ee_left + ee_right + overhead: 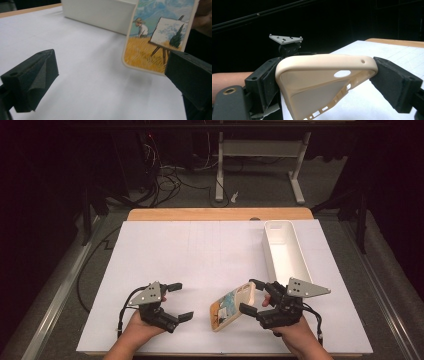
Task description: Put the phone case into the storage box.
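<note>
A beige phone case [231, 307] with a painted picture of a painter at an easel on its back is held tilted just above the white table sheet, near the front edge. My right gripper [250, 296] is shut on it across its width. In the right gripper view the case's hollow inside [317, 82] faces the camera, and both pads press its long sides. My left gripper [181, 301] stands open to the left of the case, apart from it, with nothing between its jaws. From the left gripper view [110, 82] the picture side of the case [155, 37] hangs ahead at the right.
A long white bin [285, 250] lies on the right half of the sheet, behind the case; its wall [100, 12] shows ahead of the left gripper. The white sheet [200, 255] covers a wooden table. Cables and a desk frame stand on the floor beyond.
</note>
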### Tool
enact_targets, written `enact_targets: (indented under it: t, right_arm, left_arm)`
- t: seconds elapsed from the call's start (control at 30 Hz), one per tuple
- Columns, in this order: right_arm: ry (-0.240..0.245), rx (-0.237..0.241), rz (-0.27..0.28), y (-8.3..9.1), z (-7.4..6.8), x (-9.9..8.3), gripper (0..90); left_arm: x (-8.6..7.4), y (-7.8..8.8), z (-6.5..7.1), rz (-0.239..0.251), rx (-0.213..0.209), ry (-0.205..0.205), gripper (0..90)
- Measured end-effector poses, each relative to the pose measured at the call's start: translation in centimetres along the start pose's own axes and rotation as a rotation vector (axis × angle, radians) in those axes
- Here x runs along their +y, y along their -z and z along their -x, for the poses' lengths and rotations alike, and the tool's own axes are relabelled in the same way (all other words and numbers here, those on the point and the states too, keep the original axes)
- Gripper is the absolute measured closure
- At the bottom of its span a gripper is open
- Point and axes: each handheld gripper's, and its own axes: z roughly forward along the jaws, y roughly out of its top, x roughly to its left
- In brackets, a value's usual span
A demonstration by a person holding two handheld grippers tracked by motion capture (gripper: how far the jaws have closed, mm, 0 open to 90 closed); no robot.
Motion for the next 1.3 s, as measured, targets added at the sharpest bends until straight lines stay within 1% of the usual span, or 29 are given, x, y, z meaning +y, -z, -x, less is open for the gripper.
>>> enact_targets:
  t: [0.03,0.07,0.1,0.13,0.17,0.2,0.23,0.27,0.3,0.37,0.47,0.57,0.7,0.77,0.83,0.9,0.93,0.97,1.0,1.03,1.1,1.13,1.17,1.2,1.23,1.27,1.3]
  right_arm:
    - [0.004,-0.006,0.001,0.1,0.0,0.0,13.2]
    - [0.008,-0.009,0.001,0.1,0.0,0.1,13.2]
    - [0.008,-0.009,0.001,0.1,0.0,0.1,13.2]
    - [0.012,-0.019,0.004,0.2,0.0,0.1,13.2]
    - [0.016,-0.024,0.006,0.3,0.1,0.1,13.2]
    - [0.020,-0.030,0.007,0.4,0.1,0.2,13.2]
    - [0.020,-0.030,0.007,0.4,0.1,0.2,13.2]
    - [0.024,-0.044,0.005,0.5,0.1,0.2,13.2]
    - [0.024,-0.044,0.005,0.5,0.1,0.2,13.2]
    - [0.031,-0.054,0.007,0.6,0.1,0.3,13.2]
    - [0.041,-0.069,0.008,0.8,0.1,0.3,13.1]
    - [0.052,-0.088,0.006,0.9,0.1,0.4,13.1]
    - [0.050,-0.106,0.002,1.1,0.2,0.4,13.1]
    - [0.057,-0.118,0.002,1.2,0.2,0.5,13.1]
    - [0.062,-0.124,0.004,1.4,0.3,0.5,13.1]
    - [0.066,-0.139,0.005,1.5,0.3,0.6,13.1]
    - [0.067,-0.153,0.002,1.6,0.4,0.6,13.1]
    - [0.067,-0.153,0.002,1.6,0.4,0.6,13.1]
    - [0.069,-0.160,0.003,1.6,0.4,0.6,13.1]
    - [0.072,-0.174,-0.001,1.7,0.4,0.6,13.1]
    - [0.075,-0.181,0.004,1.9,0.4,0.7,13.0]
    - [0.086,-0.200,0.003,2.1,0.4,0.8,13.0]
    - [0.086,-0.200,0.003,2.1,0.4,0.8,13.0]
    - [0.100,-0.218,0.004,2.3,0.3,0.9,13.0]
    - [0.100,-0.218,0.004,2.3,0.3,0.9,13.0]
    - [0.108,-0.232,0.011,2.5,0.3,1.0,13.0]
    - [0.108,-0.232,0.011,2.5,0.3,1.0,13.0]
  left_arm:
    - [-0.1,0.2,0.0,-0.011,0.014,0.003,0.1]
    - [-0.1,0.2,0.0,-0.011,0.014,0.003,0.1]
    - [-0.3,0.4,-0.1,-0.020,0.031,0.010,0.1]
    - [-0.6,0.9,-0.3,-0.022,0.058,0.038,0.1]
    - [-0.6,0.9,-0.3,-0.022,0.058,0.038,0.1]
    - [-0.9,1.4,-0.3,-0.014,0.100,0.068,0.1]
    - [-0.9,1.4,-0.3,-0.014,0.100,0.068,0.1]
    - [-1.0,1.8,-0.4,-0.003,0.141,0.083,0.1]
    - [-1.0,1.8,-0.4,-0.003,0.141,0.083,0.1]
    - [-1.0,2.2,-0.3,-0.006,0.190,0.074,0.1]
    - [-1.2,2.3,-0.4,-0.020,0.229,0.076,0.0]
    - [-1.1,2.3,-0.3,-0.033,0.270,0.063,0.0]
    - [-1.2,2.3,-0.3,-0.058,0.326,0.046,0.0]
    - [-1.3,2.3,-0.5,-0.065,0.324,0.064,0.0]
    - [-1.3,2.5,-0.6,-0.061,0.334,0.061,0.0]
    - [-1.2,2.6,-0.6,-0.058,0.338,0.065,0.0]
    - [-1.2,2.7,-0.6,-0.056,0.342,0.061,0.0]
    - [-1.3,2.7,-0.6,-0.055,0.343,0.062,0.0]
    - [-1.3,2.7,-0.6,-0.055,0.343,0.073,0.0]
    - [-1.3,2.7,-0.6,-0.058,0.347,0.078,0.0]
    - [-1.3,2.6,-0.6,-0.066,0.358,0.078,0.0]
    - [-1.3,2.6,-0.6,-0.071,0.368,0.081,0.0]
    - [-1.3,2.6,-0.6,-0.071,0.370,0.085,0.0]
    - [-1.4,2.6,-0.6,-0.068,0.373,0.087,0.0]
    - [-1.4,2.6,-0.6,-0.067,0.379,0.086,0.0]
    - [-1.4,2.7,-0.6,-0.067,0.392,0.088,0.1]
    - [-1.4,2.7,-0.6,-0.067,0.392,0.088,0.1]
